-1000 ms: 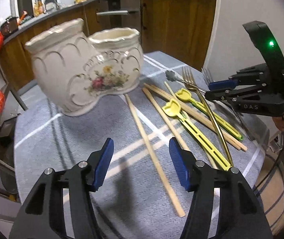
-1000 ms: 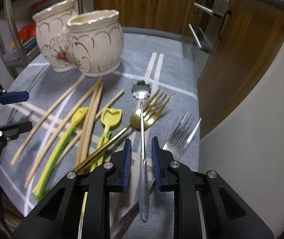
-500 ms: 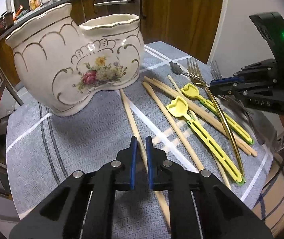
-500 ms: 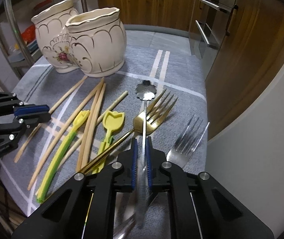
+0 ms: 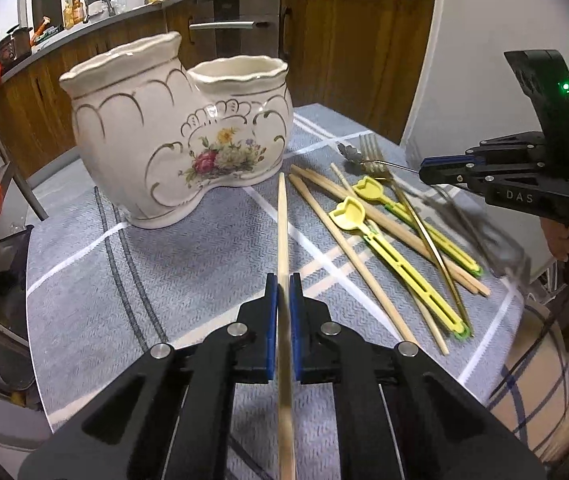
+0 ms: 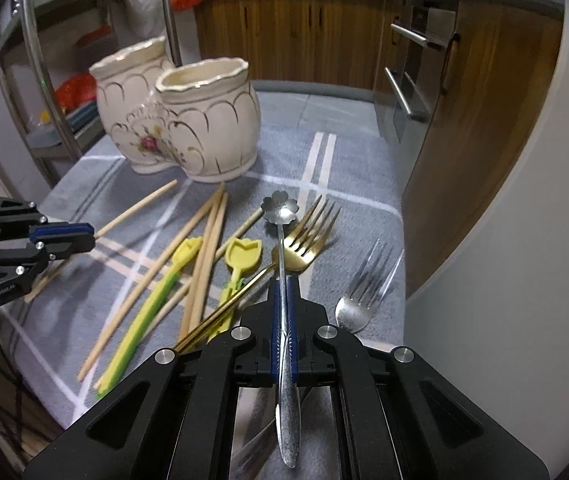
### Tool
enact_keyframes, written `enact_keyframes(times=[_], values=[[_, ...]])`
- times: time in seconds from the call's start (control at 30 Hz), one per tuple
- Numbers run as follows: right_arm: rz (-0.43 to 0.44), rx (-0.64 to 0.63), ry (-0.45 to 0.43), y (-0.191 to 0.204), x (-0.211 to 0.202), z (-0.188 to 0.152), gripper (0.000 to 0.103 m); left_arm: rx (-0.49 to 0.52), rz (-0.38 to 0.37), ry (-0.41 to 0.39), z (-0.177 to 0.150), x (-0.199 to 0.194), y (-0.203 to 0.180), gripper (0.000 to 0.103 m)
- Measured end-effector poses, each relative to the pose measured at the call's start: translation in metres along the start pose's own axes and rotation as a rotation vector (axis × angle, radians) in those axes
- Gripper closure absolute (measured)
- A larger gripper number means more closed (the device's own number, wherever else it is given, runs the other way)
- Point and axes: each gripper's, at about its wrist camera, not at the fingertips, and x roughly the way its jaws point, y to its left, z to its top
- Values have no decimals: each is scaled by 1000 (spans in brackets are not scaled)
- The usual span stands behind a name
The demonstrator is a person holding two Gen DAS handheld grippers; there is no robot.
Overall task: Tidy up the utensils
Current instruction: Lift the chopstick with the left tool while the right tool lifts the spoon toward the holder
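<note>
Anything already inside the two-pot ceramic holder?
Nothing sticks out above either rim of the ceramic holder; the nearer pot's inner wall shows bare cream. Both bottoms are hidden. The chopstick and flower spoon remain in tongs.

I am reading white letters "DAS" showing on the black body of my right gripper (image 5: 424, 168). Small pale lettering is sitting on my left gripper (image 6: 90, 236), too blurred to make out.

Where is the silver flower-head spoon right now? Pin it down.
In the right wrist view the silver flower-head spoon is clamped by its handle in the right gripper, its head over the gold fork, short of the ceramic holder.
</note>
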Motion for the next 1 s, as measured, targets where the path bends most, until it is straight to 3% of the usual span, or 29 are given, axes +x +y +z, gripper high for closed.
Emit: enact_keyframes(times=[0.33, 0.47, 0.67, 0.77, 0.83, 1.0], values=[[-8, -2, 137, 8, 12, -18, 98, 10, -30, -16, -13, -24, -3, 97], [-21, 5, 137, 8, 15, -10, 91, 9, -31, -19, -14, -27, -5, 97], [-37, 20, 150, 4, 27, 4, 90, -3, -28, -18, -13, -25, -3, 97], [9, 72, 141, -5, 31, 8, 90, -8, -33, -20, -12, -23, -2, 97], [17, 76, 138, -6, 32, 8, 98, -11, -38, -22, -12, -23, 0, 97], [10, 63, 76, -3, 19, 6, 99, -24, -56, -55, -12, -27, 4, 97]])
